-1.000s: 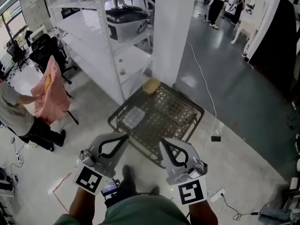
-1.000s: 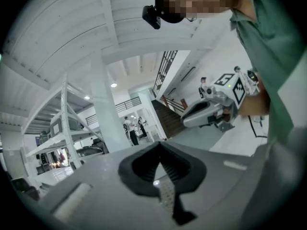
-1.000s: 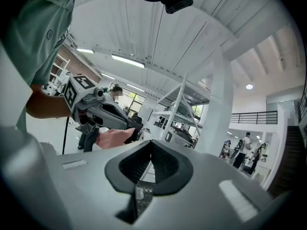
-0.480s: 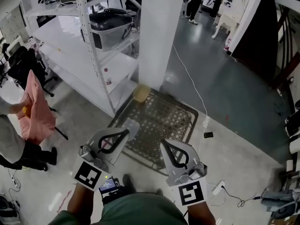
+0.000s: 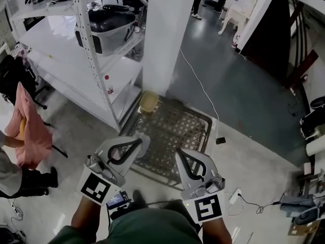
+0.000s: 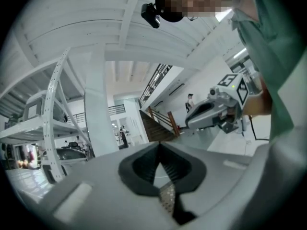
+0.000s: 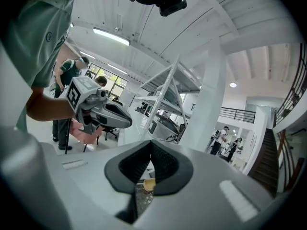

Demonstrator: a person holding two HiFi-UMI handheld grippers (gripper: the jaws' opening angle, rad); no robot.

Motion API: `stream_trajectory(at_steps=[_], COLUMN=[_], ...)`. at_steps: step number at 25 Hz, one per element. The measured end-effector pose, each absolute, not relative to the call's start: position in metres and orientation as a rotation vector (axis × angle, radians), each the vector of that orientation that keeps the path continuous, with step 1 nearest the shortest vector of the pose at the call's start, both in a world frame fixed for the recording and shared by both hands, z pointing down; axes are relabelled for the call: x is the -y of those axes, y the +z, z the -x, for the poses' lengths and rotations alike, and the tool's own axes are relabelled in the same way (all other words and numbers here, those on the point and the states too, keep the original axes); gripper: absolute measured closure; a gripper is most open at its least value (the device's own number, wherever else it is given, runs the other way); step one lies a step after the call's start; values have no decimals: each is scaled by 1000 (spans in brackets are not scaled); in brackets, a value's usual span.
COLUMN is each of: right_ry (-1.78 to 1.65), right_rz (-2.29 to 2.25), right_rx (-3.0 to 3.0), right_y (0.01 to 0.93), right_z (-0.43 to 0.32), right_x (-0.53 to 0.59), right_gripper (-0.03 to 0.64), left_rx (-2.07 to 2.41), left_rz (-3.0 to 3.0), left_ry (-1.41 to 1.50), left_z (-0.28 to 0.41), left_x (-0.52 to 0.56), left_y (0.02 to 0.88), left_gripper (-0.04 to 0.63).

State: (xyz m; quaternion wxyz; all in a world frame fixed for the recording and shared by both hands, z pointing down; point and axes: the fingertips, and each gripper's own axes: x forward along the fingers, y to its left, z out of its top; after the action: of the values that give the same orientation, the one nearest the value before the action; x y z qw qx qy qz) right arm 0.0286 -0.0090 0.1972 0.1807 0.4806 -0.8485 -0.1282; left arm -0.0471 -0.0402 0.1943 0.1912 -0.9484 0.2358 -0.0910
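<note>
— Tongs first: how do they stand?
— Left gripper [image 5: 138, 140]: pressed together, tips meeting, nothing between them (the left gripper view confirms it). Right gripper [image 5: 179, 152]: likewise closed and empty. I hold both side by side, low in the head view.
— What lies nearest?
— Wire mesh rack [image 5: 175, 128], flat on the floor, just ahead of both tips. I cannot tell whether either touches it. Tan tub [image 5: 148, 102] sits at its far corner, near the foot of the white pillar [image 5: 160, 34].
— Surroundings?
— White shelving [image 5: 76, 60] to the left, with a dark bin [image 5: 109, 22] on it. Pink cloth [image 5: 31, 123] is held by a person [image 5: 10, 169] at far left. Cable [image 5: 200, 88] runs across the grey floor.
</note>
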Motion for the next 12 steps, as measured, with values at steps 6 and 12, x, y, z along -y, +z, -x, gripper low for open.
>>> stream_trajectory(at_steps=[6, 12], right_ry=[-339, -336], right_rz=[-1308, -1239], right_rx=[2425, 2486], right_y=[211, 216], right_z=[-21, -50], right_x=[34, 58], right_gripper=[609, 609], left_rx=[-703, -774], left_rz=[2678, 2662], left_ry=[-275, -372], left_z=[53, 31], left_x=[63, 74], left_y=[210, 214], left_gripper=[594, 594])
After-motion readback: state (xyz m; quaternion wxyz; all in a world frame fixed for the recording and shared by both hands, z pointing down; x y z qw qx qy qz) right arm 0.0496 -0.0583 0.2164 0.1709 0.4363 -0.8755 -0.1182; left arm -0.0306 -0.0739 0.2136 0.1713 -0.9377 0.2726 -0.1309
